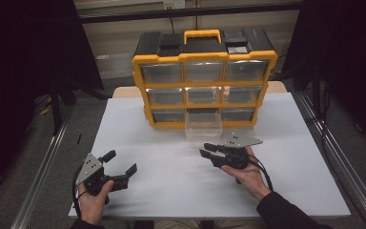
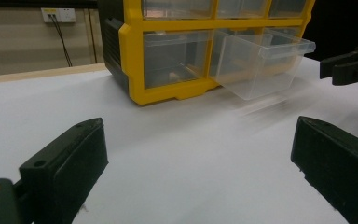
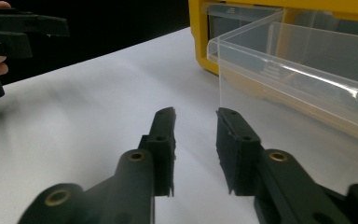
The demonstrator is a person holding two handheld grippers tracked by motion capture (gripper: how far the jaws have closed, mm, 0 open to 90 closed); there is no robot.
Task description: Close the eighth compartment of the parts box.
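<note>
Eyeing the light, slippery clear plastic drawer [image 3: 298,79] just ahead; my right claw [image 3: 196,140], narrowly parted and empty, should pinch its thin front wall.

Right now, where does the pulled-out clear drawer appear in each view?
High view: the clear drawer juts from the bottom row's middle slot, centre frame.
Left gripper view: upper right, beside the yellow frame.
Right gripper view: upper right, beyond the jaws.
Shared landmark: the yellow organizer.
</note>
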